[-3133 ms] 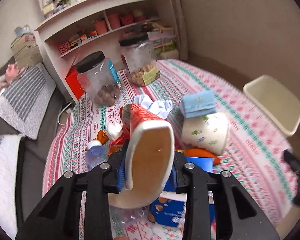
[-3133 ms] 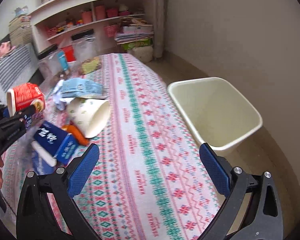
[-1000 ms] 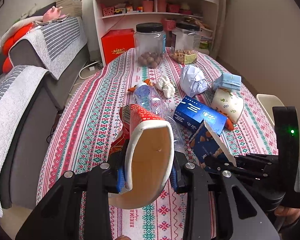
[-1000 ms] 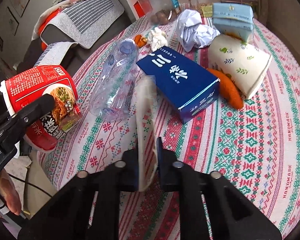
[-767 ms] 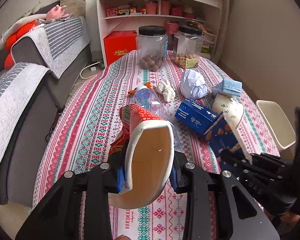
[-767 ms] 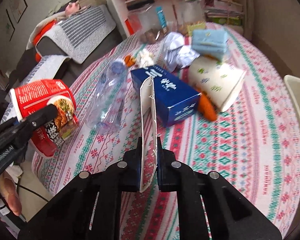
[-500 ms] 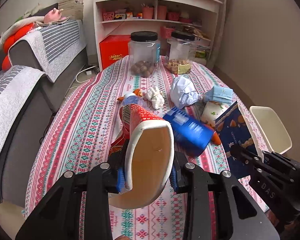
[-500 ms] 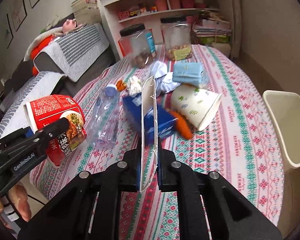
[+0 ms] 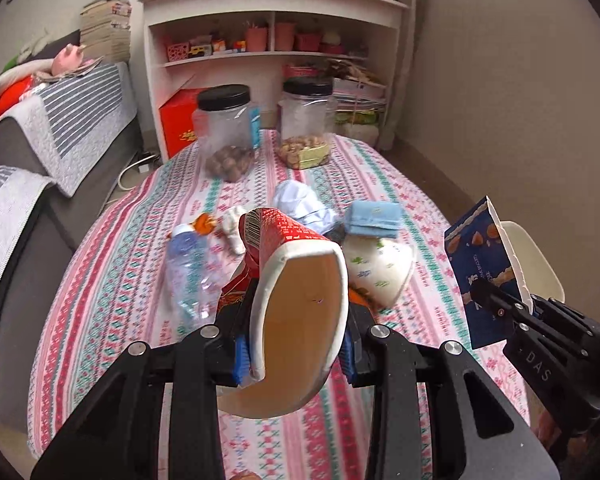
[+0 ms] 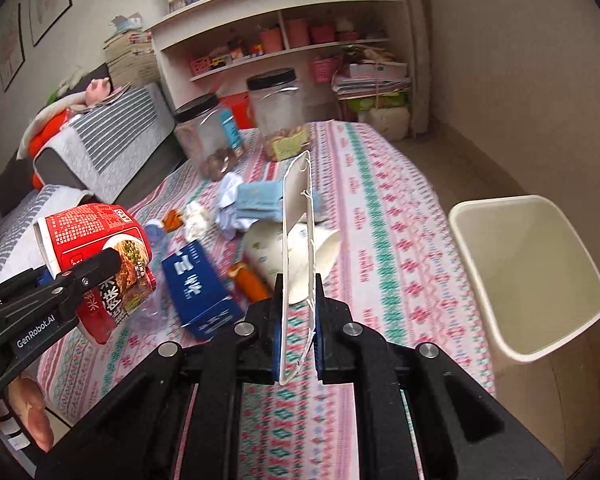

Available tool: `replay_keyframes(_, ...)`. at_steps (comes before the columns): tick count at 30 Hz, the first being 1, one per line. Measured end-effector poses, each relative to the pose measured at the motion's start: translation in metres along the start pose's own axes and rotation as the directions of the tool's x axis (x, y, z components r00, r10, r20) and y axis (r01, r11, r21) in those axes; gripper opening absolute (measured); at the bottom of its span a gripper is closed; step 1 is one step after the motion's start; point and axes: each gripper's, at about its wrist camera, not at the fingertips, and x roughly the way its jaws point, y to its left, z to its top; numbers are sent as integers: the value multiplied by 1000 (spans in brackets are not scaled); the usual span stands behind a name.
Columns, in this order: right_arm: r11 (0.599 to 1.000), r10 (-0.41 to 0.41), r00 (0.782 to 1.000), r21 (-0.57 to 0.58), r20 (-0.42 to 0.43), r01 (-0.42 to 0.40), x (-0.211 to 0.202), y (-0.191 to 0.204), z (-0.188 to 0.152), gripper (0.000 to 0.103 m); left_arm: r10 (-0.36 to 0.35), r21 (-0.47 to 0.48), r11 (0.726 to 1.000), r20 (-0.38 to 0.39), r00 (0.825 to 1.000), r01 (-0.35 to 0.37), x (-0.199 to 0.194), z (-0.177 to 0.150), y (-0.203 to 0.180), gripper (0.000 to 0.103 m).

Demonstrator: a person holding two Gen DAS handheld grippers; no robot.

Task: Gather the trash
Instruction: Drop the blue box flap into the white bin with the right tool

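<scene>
Your left gripper (image 9: 296, 354) is clamped on the red noodle cup (image 9: 300, 304); your right gripper (image 10: 296, 328) pinches the flattened blue box (image 10: 298, 248) — both above the table (image 10: 380, 208), bin (image 10: 528, 276) beside it.

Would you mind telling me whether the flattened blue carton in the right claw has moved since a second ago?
Yes. The flattened blue carton, clamped in the right claw, has been lifted off the table and carried toward the cream bin beside it.
</scene>
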Motion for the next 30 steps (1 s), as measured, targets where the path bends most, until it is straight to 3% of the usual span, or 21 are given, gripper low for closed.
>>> replay_keyframes(10,989,-134,990,72,47,131,-6,-77,15,11,-84,93,992,7,996,82,15,18,-77,34)
replay_keyframes(21,937,-298,954,192,8,291,6,-176,15,13,-167,194,967,-8,986,165,28,30,-156,34)
replay_keyframes(24,914,-338,941,231,-15,333,7,-199,13,23,-189,223,957,-13,982,187,33,34,-176,34)
replay_keyframes(25,907,-346,938,250,-20,340,6,-206,11,40,-198,231,953,-19,980,197,37,36,-185,34)
replay_keyframes(27,884,-376,926,295,-13,363,-2,-220,7,57,-218,240,945,-33,975,220,43,37,-200,34)
replay_keyframes(30,858,-422,906,318,-12,404,-13,-236,1,73,-241,257,935,-49,969,246,51,39,-221,34)
